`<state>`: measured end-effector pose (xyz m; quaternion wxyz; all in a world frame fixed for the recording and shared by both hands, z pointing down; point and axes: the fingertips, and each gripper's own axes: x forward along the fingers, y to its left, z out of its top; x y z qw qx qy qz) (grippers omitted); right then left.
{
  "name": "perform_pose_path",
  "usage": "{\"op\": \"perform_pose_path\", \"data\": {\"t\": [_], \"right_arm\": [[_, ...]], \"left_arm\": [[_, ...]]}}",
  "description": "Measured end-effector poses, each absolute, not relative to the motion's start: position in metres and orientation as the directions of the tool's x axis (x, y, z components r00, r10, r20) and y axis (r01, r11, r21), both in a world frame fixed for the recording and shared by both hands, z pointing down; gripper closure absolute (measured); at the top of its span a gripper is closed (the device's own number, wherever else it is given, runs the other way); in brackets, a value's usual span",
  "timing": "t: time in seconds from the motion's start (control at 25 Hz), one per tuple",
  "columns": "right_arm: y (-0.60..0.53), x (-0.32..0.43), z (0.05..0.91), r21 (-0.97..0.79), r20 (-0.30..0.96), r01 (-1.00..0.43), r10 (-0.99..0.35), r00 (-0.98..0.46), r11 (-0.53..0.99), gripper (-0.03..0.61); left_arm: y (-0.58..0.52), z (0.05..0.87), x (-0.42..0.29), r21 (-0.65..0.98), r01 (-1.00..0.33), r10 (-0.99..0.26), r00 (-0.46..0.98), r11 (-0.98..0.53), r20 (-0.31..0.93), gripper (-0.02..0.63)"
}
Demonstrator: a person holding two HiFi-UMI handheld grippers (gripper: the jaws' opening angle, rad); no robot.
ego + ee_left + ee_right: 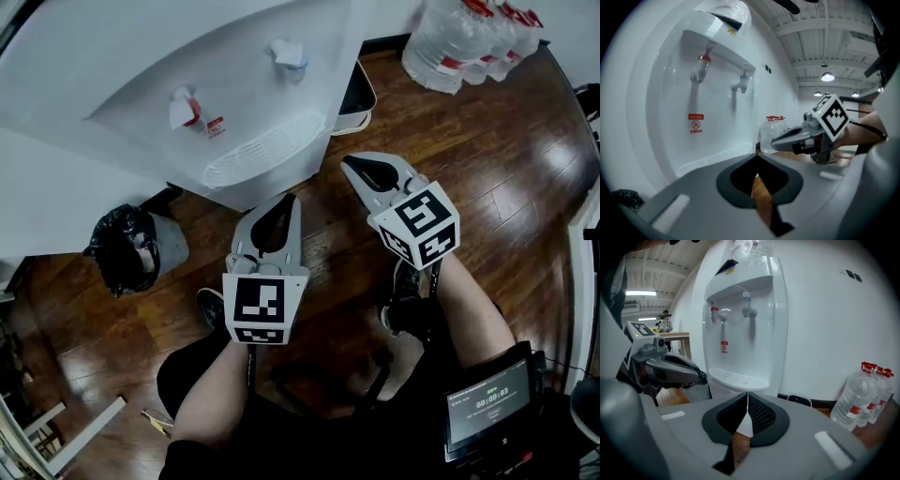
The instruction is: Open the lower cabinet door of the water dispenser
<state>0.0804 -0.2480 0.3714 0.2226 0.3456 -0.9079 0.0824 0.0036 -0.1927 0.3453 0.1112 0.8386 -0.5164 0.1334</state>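
Observation:
The white water dispenser (187,56) stands ahead of me, with a red tap (185,108), a white tap (289,53) and a slotted drip tray (262,150). Its lower cabinet door is hidden under the tray's overhang in the head view. In the right gripper view only a strip of the lower front (723,387) shows below the tray. My left gripper (292,199) is shut and empty, its tips just short of the tray's front edge. My right gripper (347,161) is shut and empty too, beside the dispenser's right corner. Both hang above the wood floor, touching nothing.
A grey bin with a black bag (127,248) stands left of the dispenser. A pack of water bottles (469,37) sits at the far right by the wall. A small white bin (358,94) is behind the dispenser's right side. My shoes and a screen device (487,408) are below.

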Motion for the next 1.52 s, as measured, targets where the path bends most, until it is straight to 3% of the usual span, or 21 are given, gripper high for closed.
{"op": "perform_pose_path", "data": {"t": [0.56, 0.84, 0.96, 1.12, 1.52], "right_arm": [[-0.288, 0.082, 0.474, -0.057, 0.636, -0.548, -0.392, -0.664, 0.835, 0.568], [-0.316, 0.088, 0.521, -0.114, 0.659, -0.558, -0.358, -0.662, 0.822, 0.454], [-0.319, 0.077, 0.54, -0.188, 0.645, -0.554, -0.323, -0.692, 0.811, 0.34], [-0.324, 0.063, 0.559, -0.124, 0.667, -0.532, -0.327, -0.67, 0.837, 0.205], [-0.338, 0.044, 0.57, -0.113, 0.664, -0.566, -0.361, -0.654, 0.817, 0.186]], "left_arm": [[-0.196, 0.394, -0.01, 0.123, -0.933, -0.787, 0.352, -0.338, 0.506, 0.58], [-0.197, 0.404, -0.004, 0.11, -0.931, -0.768, 0.351, -0.349, 0.536, 0.568], [-0.195, 0.411, -0.001, 0.128, -0.918, -0.739, 0.381, -0.376, 0.556, 0.538], [-0.193, 0.414, 0.007, 0.139, -0.895, -0.709, 0.424, -0.425, 0.563, 0.51], [-0.198, 0.388, -0.008, 0.175, -0.868, -0.709, 0.483, -0.464, 0.515, 0.511]]}}
